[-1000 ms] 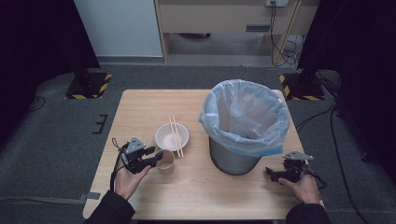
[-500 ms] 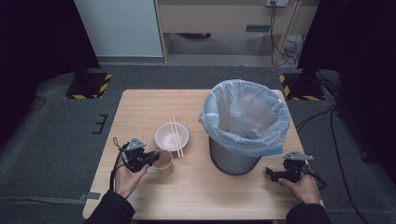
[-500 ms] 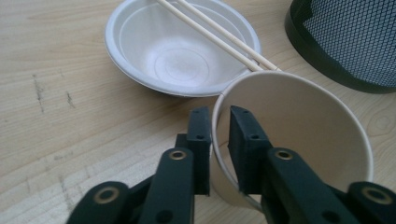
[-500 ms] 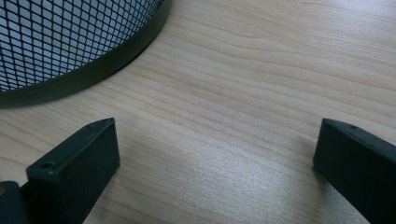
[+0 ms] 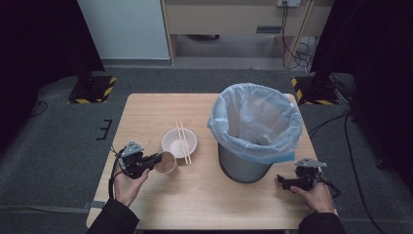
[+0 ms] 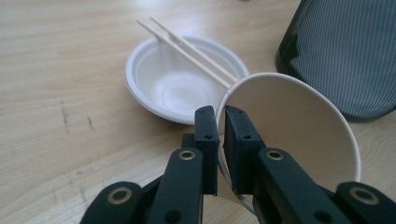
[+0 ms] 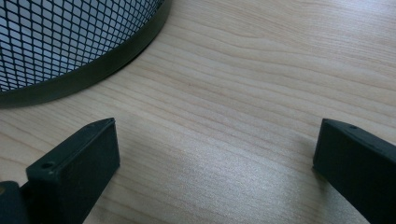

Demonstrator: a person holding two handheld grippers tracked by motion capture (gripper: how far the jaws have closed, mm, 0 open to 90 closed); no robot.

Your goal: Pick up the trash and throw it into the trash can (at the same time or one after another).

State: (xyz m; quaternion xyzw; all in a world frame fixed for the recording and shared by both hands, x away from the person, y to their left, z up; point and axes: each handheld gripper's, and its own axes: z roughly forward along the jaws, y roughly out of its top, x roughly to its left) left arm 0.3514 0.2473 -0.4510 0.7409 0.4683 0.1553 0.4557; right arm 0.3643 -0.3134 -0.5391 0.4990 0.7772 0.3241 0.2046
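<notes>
A tan paper cup (image 5: 167,162) stands on the wooden table (image 5: 146,112) just in front of a white bowl (image 5: 178,142). My left gripper (image 5: 157,159) reaches it from the left, and its jaws have just been closing. In the left gripper view my left gripper (image 6: 222,114) is shut on the rim of the paper cup (image 6: 299,130), one pad inside the wall and one outside. Two chopsticks (image 6: 191,51) lie across the white bowl (image 6: 173,84). My right gripper (image 5: 282,181) rests on the table at the front right, and its view shows my right gripper (image 7: 217,140) open over bare wood.
A mesh waste bin (image 5: 255,126) lined with a pale blue bag stands at the table's right half, between the two grippers. Its mesh wall (image 7: 60,42) is close to the right gripper's left jaw. The bin (image 6: 345,51) also rises behind the cup.
The left gripper's jaws have come together on the cup's rim. The right hand and its gripper have stayed where they were.
</notes>
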